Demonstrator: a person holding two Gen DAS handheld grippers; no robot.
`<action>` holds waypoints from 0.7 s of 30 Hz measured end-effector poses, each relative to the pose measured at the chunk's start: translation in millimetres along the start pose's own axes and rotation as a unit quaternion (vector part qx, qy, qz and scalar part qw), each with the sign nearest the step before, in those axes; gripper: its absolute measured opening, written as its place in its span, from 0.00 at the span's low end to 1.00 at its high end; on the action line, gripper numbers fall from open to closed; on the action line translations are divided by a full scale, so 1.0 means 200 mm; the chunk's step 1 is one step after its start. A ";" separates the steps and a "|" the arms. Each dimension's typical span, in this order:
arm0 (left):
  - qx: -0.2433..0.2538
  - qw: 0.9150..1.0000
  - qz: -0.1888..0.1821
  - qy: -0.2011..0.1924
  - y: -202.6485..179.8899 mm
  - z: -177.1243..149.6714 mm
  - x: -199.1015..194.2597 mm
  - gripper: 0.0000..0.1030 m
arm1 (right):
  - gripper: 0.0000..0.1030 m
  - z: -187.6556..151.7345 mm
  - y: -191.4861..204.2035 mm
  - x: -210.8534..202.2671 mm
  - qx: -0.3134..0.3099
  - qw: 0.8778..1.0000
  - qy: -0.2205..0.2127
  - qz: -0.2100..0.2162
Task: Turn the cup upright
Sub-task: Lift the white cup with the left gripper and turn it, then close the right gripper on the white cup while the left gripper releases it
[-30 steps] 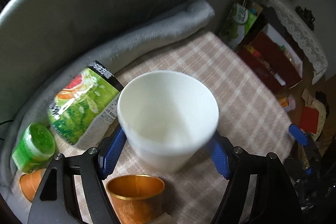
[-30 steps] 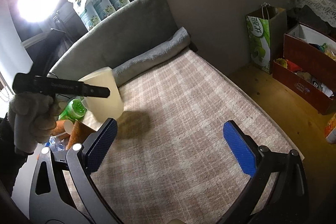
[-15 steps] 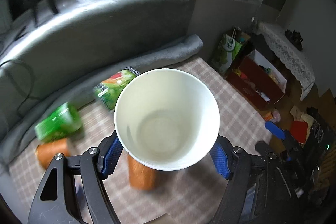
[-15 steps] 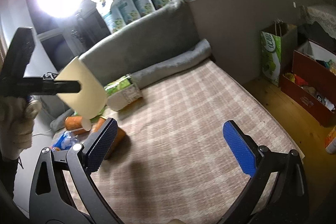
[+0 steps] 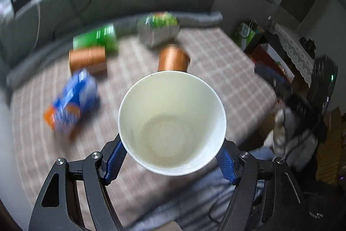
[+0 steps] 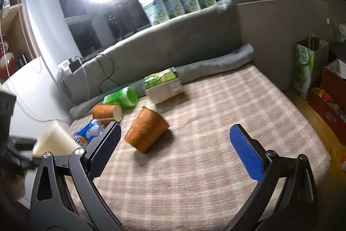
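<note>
While left gripper (image 5: 172, 158) pinches white cup (image 5: 172, 122) at its sides, we see plain pale interior, mouth facing camera, cup above plaid mat (image 5: 216, 70), nearer us than orange cup (image 5: 173, 58). Right gripper (image 6: 175, 144) spread, holding nothing.

The cup (image 5: 172, 125) at centre frame is plain white. Beneath it, the cloth (image 5: 216, 70) is beige-and-white plaid. At left lies a blue-and-orange packet (image 5: 71, 101).

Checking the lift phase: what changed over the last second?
The left gripper carried the white cup up and back from the checked mat, baring the copper cup near it. Grip unchanged; right gripper stayed open and empty.
</note>
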State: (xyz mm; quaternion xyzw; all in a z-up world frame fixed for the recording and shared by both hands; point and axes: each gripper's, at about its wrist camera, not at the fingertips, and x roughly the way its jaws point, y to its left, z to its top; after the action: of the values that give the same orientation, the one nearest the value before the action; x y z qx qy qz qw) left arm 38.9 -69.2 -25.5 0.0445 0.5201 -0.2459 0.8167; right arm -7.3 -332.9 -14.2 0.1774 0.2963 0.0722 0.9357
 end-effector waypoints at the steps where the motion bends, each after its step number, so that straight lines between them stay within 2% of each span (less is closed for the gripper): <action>1: -0.007 1.000 -0.004 0.007 0.01 -0.03 0.01 0.72 | 1.00 -0.01 0.02 0.00 -0.003 1.000 0.002 0.002; 6: -0.052 0.998 -0.028 0.033 0.11 -0.11 0.11 0.72 | 1.00 -0.03 0.09 0.05 -0.016 1.000 0.018 0.008; 12: -0.070 0.996 -0.031 0.045 0.19 -0.07 0.24 0.72 | 1.00 -0.03 0.11 0.06 -0.023 1.000 0.020 0.001; 21: -0.081 0.996 -0.032 0.021 0.27 0.06 0.34 0.72 | 1.00 -0.01 0.10 0.09 -0.023 0.999 0.024 -0.009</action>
State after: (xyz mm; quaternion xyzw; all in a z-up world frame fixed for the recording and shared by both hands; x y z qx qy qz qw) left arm 95.3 -48.7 -89.2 -0.0337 0.5564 -0.2283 0.7982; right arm 6.2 -308.9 -17.1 0.1514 0.3189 0.0744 0.9327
